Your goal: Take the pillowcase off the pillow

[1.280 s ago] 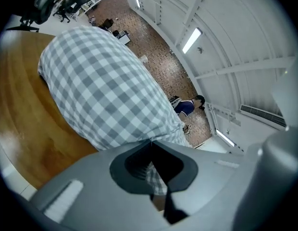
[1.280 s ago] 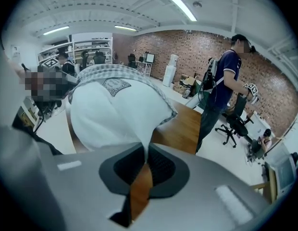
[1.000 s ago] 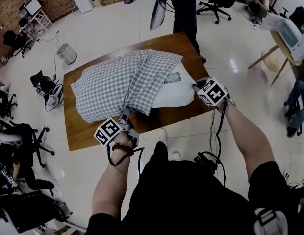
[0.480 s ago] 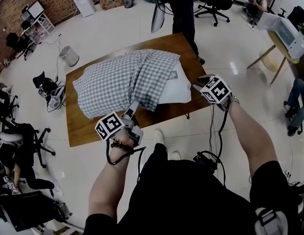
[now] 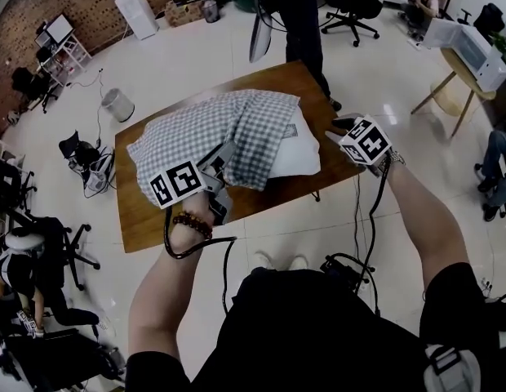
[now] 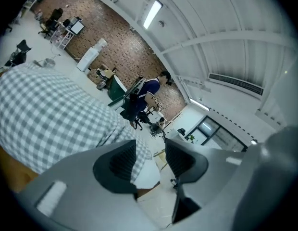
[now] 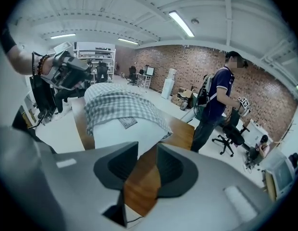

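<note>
Both grippers empty; pillowcase partly off.
Left gripper point(image 6: 151, 153) and right gripper point(image 7: 146, 158): jaws just opened, spread, nothing between; I read that as freeing them to regrip. Pillowcase point(image 5: 204, 133) covers most of pillow point(image 5: 300, 149) on table point(image 5: 147, 223); 1 white end bare.

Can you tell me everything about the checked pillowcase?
The pillowcase is soft cloth in small grey and white checks. It lies wrinkled and puffy on the brown wooden table, stretched along it. It covers most of the white pillow inside it. Its open end is bunched and folded back, so the pillow's bare end sticks out on the right of the head view.
</note>
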Tool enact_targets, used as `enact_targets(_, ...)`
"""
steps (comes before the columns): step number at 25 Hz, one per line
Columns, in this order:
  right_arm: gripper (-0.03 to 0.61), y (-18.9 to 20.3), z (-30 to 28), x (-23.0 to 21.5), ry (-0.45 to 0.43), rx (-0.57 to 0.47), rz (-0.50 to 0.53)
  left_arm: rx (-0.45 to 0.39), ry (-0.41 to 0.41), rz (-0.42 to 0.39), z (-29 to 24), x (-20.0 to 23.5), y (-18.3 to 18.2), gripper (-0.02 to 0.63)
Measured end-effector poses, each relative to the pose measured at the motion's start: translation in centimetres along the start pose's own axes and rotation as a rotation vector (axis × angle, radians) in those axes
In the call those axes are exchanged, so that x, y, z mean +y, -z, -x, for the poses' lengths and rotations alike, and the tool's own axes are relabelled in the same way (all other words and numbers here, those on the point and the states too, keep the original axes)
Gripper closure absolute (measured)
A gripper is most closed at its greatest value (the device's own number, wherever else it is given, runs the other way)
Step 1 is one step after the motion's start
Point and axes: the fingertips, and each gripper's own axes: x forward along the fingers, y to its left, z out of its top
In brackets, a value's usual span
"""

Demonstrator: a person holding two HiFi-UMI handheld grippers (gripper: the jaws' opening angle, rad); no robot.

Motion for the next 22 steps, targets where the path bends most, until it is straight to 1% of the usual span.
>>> enact_targets(5,0.462,-2.2,0.4,-0.8,0.021,-0.024,-0.015,0.092,0.038,-0.139,-1.3,-2.5,-4.4,0.405)
enact_targets(10,0.462,-4.1,0.6,-1.4,0.066,-0.041,-0.045,0.2,0.107,-0.266,-2.3,-4.8,-6.9,0.396)
enact_targets(14,0.459,-6.3,0.7,-1.0,0.106,-0.036,-0.05,0.301,0.146,-0.405,-2.7,-5.7,-9.4,0.387)
enact_targets(17,0.439,-7.8,0.6,-1.5,0.114,-0.031,-0.05,0.379,0.158,-0.509,-4.0,-6.1,-11.4,0.383)
enact_targets(19,0.425,-7.8,0.5,-1.6,0.104,-0.03,-0.057,0.423,0.159,-0.563,-4.9,-6.0,-11.7,0.38)
enact_targets(22,0.408,-6.4,-0.2,-1.6,0.083,-0.027,-0.068,0.476,0.162,-0.627,-6.0,-5.3,-11.4,0.377)
